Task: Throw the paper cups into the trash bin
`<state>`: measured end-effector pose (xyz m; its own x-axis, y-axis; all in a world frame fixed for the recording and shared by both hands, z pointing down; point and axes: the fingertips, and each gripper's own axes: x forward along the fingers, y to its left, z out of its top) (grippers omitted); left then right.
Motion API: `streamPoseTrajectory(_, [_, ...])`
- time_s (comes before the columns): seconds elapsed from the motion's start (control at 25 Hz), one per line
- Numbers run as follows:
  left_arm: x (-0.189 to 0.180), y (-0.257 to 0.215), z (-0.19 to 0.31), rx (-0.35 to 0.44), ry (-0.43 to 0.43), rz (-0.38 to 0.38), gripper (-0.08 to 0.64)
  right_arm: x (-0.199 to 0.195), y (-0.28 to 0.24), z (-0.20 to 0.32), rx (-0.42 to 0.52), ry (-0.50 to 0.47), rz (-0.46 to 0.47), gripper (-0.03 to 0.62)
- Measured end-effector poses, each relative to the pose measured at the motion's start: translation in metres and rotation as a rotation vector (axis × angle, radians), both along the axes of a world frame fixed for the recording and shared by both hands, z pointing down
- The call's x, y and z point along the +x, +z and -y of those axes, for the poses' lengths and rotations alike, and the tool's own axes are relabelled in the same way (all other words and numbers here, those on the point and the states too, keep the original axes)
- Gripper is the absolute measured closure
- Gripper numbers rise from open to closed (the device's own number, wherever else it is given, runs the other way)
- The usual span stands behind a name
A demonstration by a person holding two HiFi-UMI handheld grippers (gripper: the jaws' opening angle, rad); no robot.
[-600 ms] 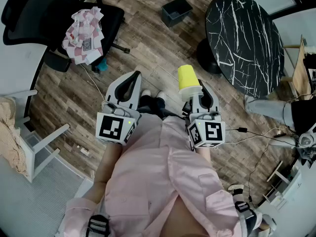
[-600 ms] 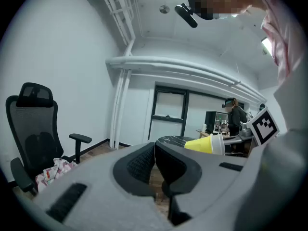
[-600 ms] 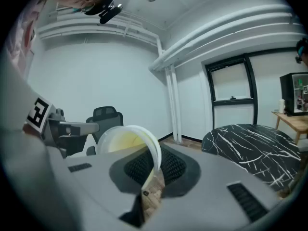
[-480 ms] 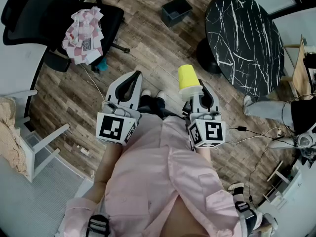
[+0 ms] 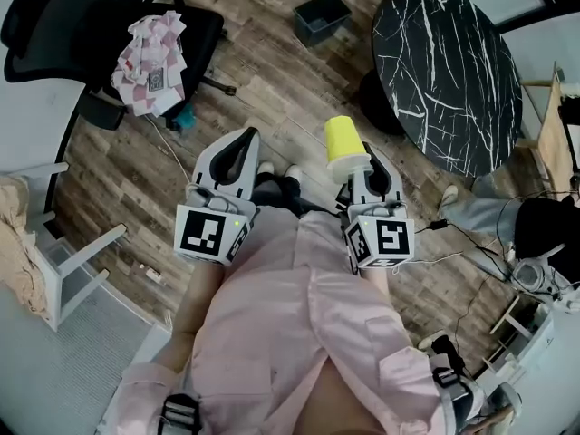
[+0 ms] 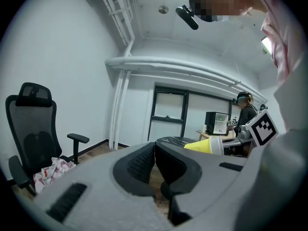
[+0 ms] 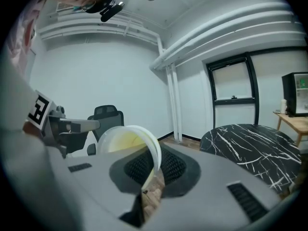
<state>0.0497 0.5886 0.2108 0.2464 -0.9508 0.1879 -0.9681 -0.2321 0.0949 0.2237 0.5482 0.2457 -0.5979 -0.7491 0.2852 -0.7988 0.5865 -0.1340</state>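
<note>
Right tool [image 7: 153, 170] pinches the cup [image 7: 124, 141]; only head view shows bin [image 5: 323, 16].

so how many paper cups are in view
1: the yellow paper cup, clamped by its rim in the right tool. The left tool holds none. Others may be out of view.

Wood-plank floor [image 5: 272, 116], white walls [image 7: 96, 71], round black marble table [image 5: 449, 62] on the right, black office chair [image 5: 54, 16] on the left with checkered cloth [image 5: 149, 53] on it, dark-framed window [image 7: 233, 81], white pipes [image 7: 216, 37] under the ceiling.
</note>
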Motion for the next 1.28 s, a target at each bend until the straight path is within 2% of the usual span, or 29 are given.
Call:
streamPoseTrajectory(0.24, [0.007, 0.003, 0.005, 0.014, -0.013, -0.022, 0.541, 0.006, 0.001, 0.005, 0.012, -0.009, 0.038, 0.552])
streamPoseTrajectory(0.52, [0.004, 0.005, 0.016, 0.01, -0.02, -0.031, 0.541, 0.006, 0.004, 0.018, 0.008, 0.0, 0.025, 0.552])
streamPoseTrajectory(0.76, [-0.022, 0.012, 0.044, -0.008, -0.018, -0.055, 0.541, -0.007, 0.009, 0.047, -0.009, 0.052, -0.006, 0.552])
streamPoseTrajectory(1.0, [-0.064, 0.008, 0.095, -0.027, 0.001, -0.063, 0.541, -0.039, 0.002, 0.095, -0.02, 0.115, -0.014, 0.552])
streamPoseTrajectory(1.28, [-0.093, -0.005, 0.155, -0.009, 0.074, -0.053, 0.541, -0.073, -0.005, 0.136, -0.016, 0.176, -0.003, 0.552])
